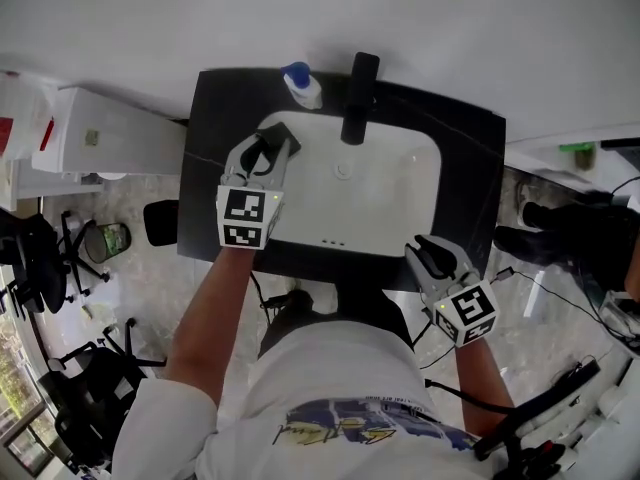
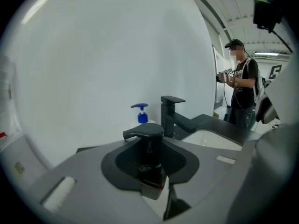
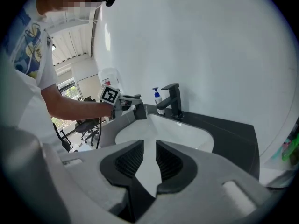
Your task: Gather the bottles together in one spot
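A dark pump bottle (image 2: 148, 158) with a black pump head sits between the jaws of my left gripper (image 2: 149, 146), which is shut on it. In the head view this gripper (image 1: 272, 148) holds the dark bottle (image 1: 262, 155) over the left rim of the white sink (image 1: 400, 208). A white bottle with a blue pump (image 1: 300, 83) stands on the black counter (image 1: 470, 138) at the back, left of the black faucet (image 1: 358, 96). It also shows ahead as the blue-pump bottle (image 2: 141, 113). My right gripper (image 1: 430, 250) hovers at the sink's front right corner, its jaws slightly apart and empty (image 3: 149, 160).
A white cabinet (image 1: 110, 133) stands left of the counter. A green object (image 3: 289, 148) sits on a ledge to the right. Office chairs (image 1: 40, 258) and cables lie on the floor. Another person (image 2: 240, 94) stands far behind the counter.
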Motion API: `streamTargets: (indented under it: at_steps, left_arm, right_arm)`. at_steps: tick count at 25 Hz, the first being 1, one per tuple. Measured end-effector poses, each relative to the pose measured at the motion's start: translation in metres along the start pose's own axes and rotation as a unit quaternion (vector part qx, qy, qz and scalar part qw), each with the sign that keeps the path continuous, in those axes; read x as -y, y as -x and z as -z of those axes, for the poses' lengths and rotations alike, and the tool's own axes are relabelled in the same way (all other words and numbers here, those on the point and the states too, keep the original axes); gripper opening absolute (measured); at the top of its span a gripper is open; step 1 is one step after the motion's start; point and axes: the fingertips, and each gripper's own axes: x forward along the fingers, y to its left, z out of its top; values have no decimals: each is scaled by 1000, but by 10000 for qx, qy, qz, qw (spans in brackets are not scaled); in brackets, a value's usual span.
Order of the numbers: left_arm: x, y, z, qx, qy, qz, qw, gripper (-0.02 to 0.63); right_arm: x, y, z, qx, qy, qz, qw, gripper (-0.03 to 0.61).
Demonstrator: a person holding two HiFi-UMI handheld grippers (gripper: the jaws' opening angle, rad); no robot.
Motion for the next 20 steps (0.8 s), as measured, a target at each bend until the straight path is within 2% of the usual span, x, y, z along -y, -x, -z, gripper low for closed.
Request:
streamTargets:
  at_steps: [6, 11, 20]
  left_arm:
    - [-49, -20, -18, 218, 333, -473, 9981, 94]
    - [-79, -48, -15, 198, 491, -818, 9952, 94]
    - [-104, -76, -19, 295, 736, -1024, 9916, 94]
  right_arm:
    - [6, -6, 2, -107, 85, -80, 9999, 83]
    - [16, -4, 4, -182, 92, -74, 9998, 84]
    - [35, -1, 9, -256, -9, 4, 9997, 83]
